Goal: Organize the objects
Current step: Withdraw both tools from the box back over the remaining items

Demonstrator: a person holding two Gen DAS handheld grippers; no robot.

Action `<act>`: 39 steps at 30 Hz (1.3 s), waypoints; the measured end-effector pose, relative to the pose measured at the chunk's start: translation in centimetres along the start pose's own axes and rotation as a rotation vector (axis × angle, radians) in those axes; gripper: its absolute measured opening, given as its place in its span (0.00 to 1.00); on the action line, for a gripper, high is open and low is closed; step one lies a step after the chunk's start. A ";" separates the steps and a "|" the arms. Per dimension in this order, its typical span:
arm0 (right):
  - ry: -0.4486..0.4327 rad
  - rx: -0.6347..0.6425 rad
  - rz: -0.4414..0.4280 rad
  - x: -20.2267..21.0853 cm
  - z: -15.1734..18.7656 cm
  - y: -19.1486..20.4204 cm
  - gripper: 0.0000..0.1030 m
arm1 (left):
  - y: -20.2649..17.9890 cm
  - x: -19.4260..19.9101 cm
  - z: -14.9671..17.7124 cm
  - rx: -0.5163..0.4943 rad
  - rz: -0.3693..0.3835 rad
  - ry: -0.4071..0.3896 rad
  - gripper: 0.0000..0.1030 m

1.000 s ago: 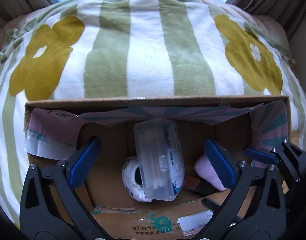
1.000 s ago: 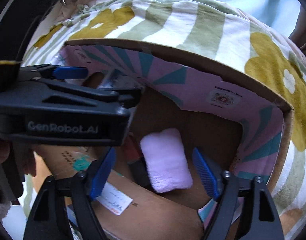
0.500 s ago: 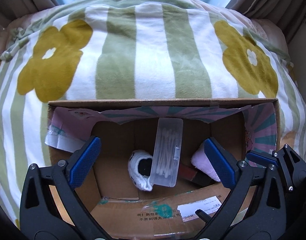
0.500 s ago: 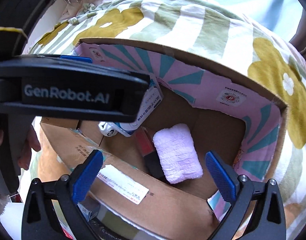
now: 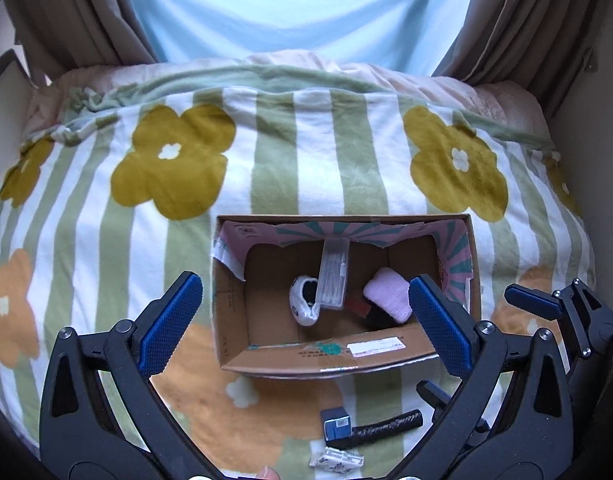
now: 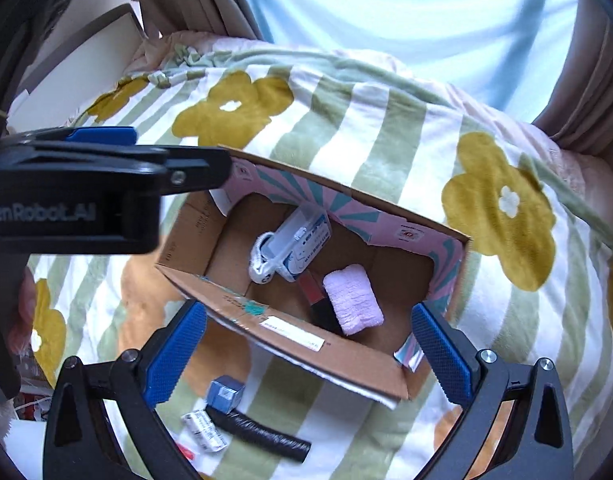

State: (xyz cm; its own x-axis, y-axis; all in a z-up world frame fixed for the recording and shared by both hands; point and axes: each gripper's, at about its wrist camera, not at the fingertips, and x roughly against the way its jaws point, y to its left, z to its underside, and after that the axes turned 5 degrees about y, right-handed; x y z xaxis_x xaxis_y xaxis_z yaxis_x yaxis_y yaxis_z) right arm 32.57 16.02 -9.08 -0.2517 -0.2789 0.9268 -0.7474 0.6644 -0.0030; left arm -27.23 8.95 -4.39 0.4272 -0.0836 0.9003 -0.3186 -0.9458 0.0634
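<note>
An open cardboard box [image 5: 326, 356] [image 6: 290, 344] lies on the flowered blanket. Inside it a clear cotton-swab case [image 5: 333, 274] [image 6: 296, 242] leans on a white sock [image 5: 303, 307] [image 6: 260, 268], beside a pink rolled towel [image 5: 389, 294] [image 6: 352, 298] and a red-and-black item [image 6: 312, 292]. My left gripper [image 5: 306, 320] hovers open above the box's near side, holding nothing. My right gripper [image 6: 308, 352] is open too, over the box's near wall and empty. On the blanket near me lie a small blue box [image 5: 335, 428] [image 6: 225, 394], a black tube [image 5: 386, 429] [image 6: 262, 432] and a white packet [image 5: 338, 460] [image 6: 204, 428].
The green-striped blanket with yellow flowers [image 5: 306, 152] covers a bed. Curtains [image 5: 82, 12] hang at the back on both sides. A white board [image 6: 78, 64] leans at the far left. A person's fingers [image 6: 24, 308] hold the left gripper's body.
Both grippers have pulled back and up from the box, which now looks much smaller. The swab case, close between the left fingers earlier, rests in the box. Loose items near me have come into view.
</note>
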 end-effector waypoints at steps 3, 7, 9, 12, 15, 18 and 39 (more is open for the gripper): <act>-0.028 -0.022 0.029 2.8 0.6 0.8 0.99 | 0.5 3.6 0.8 -0.006 0.008 -0.039 1.00; -0.065 -0.049 0.037 5.8 1.6 1.3 0.99 | 1.0 7.7 2.5 -0.021 0.000 -0.075 1.00; -0.079 -0.062 0.032 7.3 2.2 1.5 0.99 | 1.3 9.3 3.5 -0.015 -0.003 -0.079 1.00; -0.105 -0.055 0.045 9.5 3.4 2.2 0.99 | 1.7 11.5 5.5 -0.005 -0.017 -0.088 1.00; -0.121 -0.055 0.044 11.5 4.8 3.0 0.99 | 1.8 13.2 7.8 -0.017 -0.028 -0.093 1.00; -0.141 -0.038 0.036 13.1 6.4 3.6 0.99 | 1.6 14.4 10.1 -0.026 -0.030 -0.092 1.00; -0.214 0.012 -0.012 16.0 14.4 3.7 0.99 | 2.6 14.2 21.5 0.048 -0.012 -0.003 1.00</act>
State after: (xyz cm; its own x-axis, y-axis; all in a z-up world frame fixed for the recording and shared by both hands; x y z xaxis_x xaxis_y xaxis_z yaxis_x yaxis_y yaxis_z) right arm 16.91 4.06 0.35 -0.3667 -0.4286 0.8257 -0.7581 0.6521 0.0018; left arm -3.85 -1.46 -0.72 0.4329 -0.0730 0.8985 -0.2726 -0.9606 0.0533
